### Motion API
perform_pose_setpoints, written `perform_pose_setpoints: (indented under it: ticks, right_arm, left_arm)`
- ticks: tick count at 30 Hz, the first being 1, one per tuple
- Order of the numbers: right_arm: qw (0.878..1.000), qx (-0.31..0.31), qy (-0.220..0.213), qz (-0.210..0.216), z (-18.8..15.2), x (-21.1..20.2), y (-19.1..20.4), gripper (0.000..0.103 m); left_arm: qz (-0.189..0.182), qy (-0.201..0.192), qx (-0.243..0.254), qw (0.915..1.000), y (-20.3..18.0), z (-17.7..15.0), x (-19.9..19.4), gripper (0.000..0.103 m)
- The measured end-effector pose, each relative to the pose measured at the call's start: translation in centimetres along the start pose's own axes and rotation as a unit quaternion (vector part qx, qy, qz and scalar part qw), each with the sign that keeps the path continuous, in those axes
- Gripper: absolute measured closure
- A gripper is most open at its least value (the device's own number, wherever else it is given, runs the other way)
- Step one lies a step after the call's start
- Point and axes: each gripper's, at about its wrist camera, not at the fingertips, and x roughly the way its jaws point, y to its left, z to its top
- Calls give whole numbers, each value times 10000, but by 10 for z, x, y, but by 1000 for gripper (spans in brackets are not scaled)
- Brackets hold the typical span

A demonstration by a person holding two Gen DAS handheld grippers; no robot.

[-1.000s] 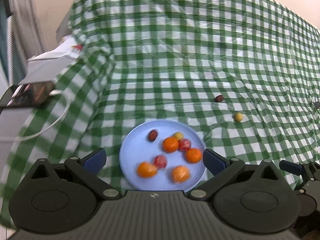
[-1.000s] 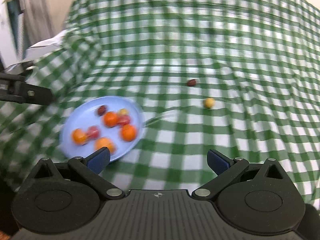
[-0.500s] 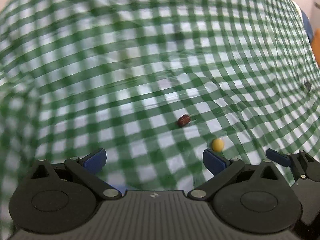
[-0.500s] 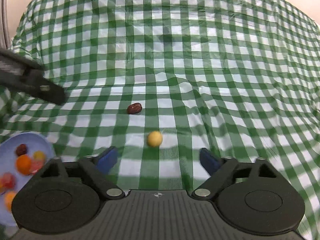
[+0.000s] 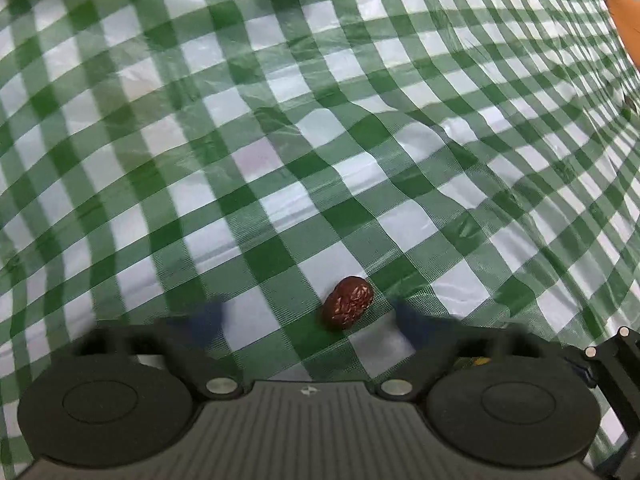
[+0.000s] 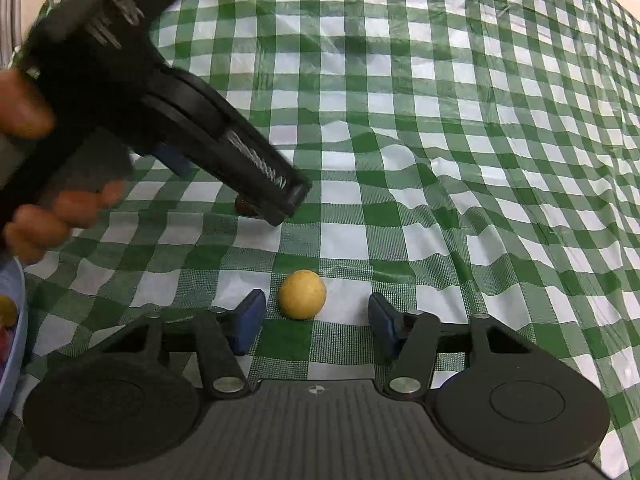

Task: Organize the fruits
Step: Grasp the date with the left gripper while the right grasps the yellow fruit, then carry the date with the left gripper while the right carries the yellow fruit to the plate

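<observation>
In the left wrist view a dark red wrinkled date (image 5: 348,307) lies on the green checked cloth, between the tips of my open left gripper (image 5: 310,322), whose blue pads are blurred. In the right wrist view a small yellow round fruit (image 6: 302,294) lies between the blue pads of my open right gripper (image 6: 316,322), apart from both. The left gripper's body (image 6: 168,100) and the hand holding it fill the upper left there and hide most of the date (image 6: 243,204). The blue plate's rim (image 6: 18,320) shows at the left edge with fruit on it.
The wrinkled green-and-white checked tablecloth (image 6: 460,140) covers the whole table. An orange object (image 5: 626,24) sits at the far right edge in the left wrist view. The right gripper's frame (image 5: 616,364) shows at the lower right there.
Both grippers moved forward and down from the plate to the loose fruits. The date now lies between the left fingertips, the yellow fruit between the right pads, and the right jaws have narrowed.
</observation>
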Motion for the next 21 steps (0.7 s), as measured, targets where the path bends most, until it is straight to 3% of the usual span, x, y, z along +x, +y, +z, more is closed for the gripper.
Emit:
perform_pose_setpoints:
  ticks: [1,2,3,7,12,17,21]
  right_arm:
    - [10000,10,-18,-41,0,-2,1,70]
    - [10000,23,-21,-44,0,-2,1,77]
    - [10000,71,-16,-23,0,-2,-1,77]
    - [9996,217,-19,-157,3,-5,-7,77]
    - [9986,255,-113,-451,17,-27,-19,77]
    - [9984,84,-330,-458,25,-79,-14,77]
    - [9993,-47,-340,-150,23,-131,-2,77]
  left_arm:
    - [-172,2,33,9998,0,0,1,66]
    - [-250,-64,2,9997,0,-1,-2,78]
    - [-197,-103,45,9997,-2,-1,-5,82]
    - [-114,-193,86,9997,-2,-2,-21,82]
    - [-53,-591,-132,9982,6,-1,-74,82]
    - [25,-1029,-448,9937,10,-14,-148,82]
    - [354,-1127,-622,9911,9,-40,-205,82]
